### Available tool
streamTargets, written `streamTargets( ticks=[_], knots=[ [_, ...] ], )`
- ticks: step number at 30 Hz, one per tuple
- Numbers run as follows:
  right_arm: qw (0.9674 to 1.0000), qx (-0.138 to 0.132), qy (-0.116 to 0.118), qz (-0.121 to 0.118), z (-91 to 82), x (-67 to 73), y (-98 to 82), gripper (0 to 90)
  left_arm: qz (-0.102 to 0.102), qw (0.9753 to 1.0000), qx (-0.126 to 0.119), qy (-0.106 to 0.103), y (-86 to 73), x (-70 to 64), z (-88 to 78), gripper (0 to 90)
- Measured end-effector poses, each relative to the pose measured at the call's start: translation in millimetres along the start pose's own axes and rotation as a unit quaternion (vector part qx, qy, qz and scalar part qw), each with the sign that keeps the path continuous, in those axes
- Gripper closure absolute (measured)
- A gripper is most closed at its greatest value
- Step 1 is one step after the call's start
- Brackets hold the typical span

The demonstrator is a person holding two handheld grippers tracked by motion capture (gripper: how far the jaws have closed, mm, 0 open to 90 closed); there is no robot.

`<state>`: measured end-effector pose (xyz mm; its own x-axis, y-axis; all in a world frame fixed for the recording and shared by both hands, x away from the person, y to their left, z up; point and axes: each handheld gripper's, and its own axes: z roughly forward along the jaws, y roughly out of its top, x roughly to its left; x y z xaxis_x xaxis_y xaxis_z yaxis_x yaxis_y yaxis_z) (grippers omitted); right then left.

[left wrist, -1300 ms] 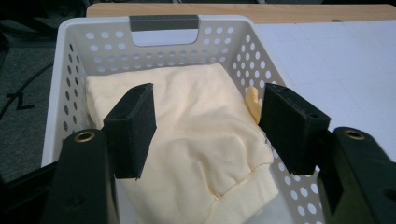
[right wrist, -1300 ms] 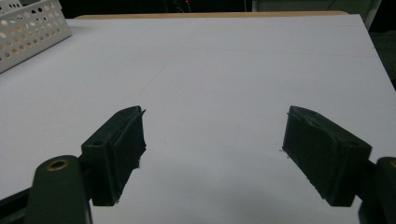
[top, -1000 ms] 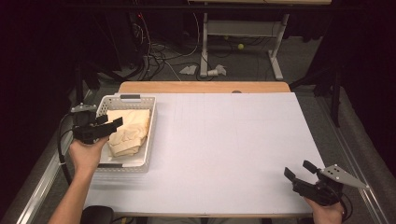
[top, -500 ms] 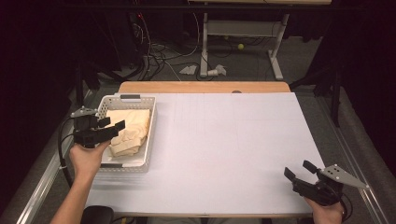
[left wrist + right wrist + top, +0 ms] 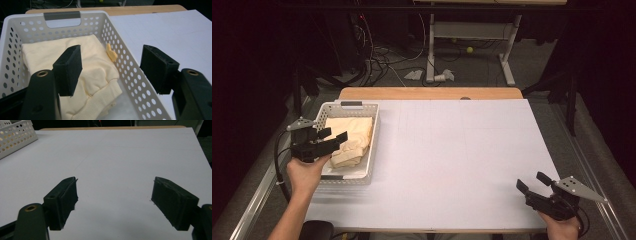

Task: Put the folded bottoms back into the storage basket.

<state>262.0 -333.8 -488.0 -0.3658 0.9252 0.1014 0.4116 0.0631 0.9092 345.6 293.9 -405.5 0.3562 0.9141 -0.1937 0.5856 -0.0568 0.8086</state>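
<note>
A white perforated basket (image 5: 375, 134) stands at the table's left edge with a folded cream-yellow garment (image 5: 354, 136) lying in it. My left gripper (image 5: 333, 134) hovers over the basket's near left part, above the garment. It is open and its jaws have just been opening, with nothing pressed between the pads. In the left gripper view the left gripper (image 5: 112, 62) looks down on the garment (image 5: 62, 53) and the basket's right wall (image 5: 130, 67). My right gripper (image 5: 532, 181) rests open at the table's near right corner, and the right gripper (image 5: 113, 195) has bare white tabletop between its pads.
A white sheet covers the table (image 5: 462, 150), with a wooden strip (image 5: 427, 93) along its far edge. A grey handle (image 5: 62, 15) sits on the basket's far wall. Cables and a desk frame (image 5: 472, 45) lie on the floor beyond.
The left gripper has drawn back slightly toward the person over the basket, and its jaws stand a little wider. The right gripper has not moved.
</note>
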Motion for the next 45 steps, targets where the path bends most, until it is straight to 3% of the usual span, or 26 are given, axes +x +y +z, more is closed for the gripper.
streamTargets(
  ticks=[34,38,45],
  knots=[
    [1.0,-0.001,-0.001,-0.001,-0.1,0.3,0.0,21.7,0.012,0.9996,-0.024,-0.013,-29.8,-8.0,-19.6,28.8],
    [1.0,-0.001,-0.001,-0.002,-0.3,0.2,0.0,21.7,0.01,0.9996,-0.028,-0.001,-35.3,-9.1,-20.6,28.8],
    [1.0,0.0,-0.001,-0.002,-0.2,0.1,0.0,21.7,0.01,0.9994,-0.034,-0.004,-42.6,-9.2,-22.8,28.8]
  ],
)
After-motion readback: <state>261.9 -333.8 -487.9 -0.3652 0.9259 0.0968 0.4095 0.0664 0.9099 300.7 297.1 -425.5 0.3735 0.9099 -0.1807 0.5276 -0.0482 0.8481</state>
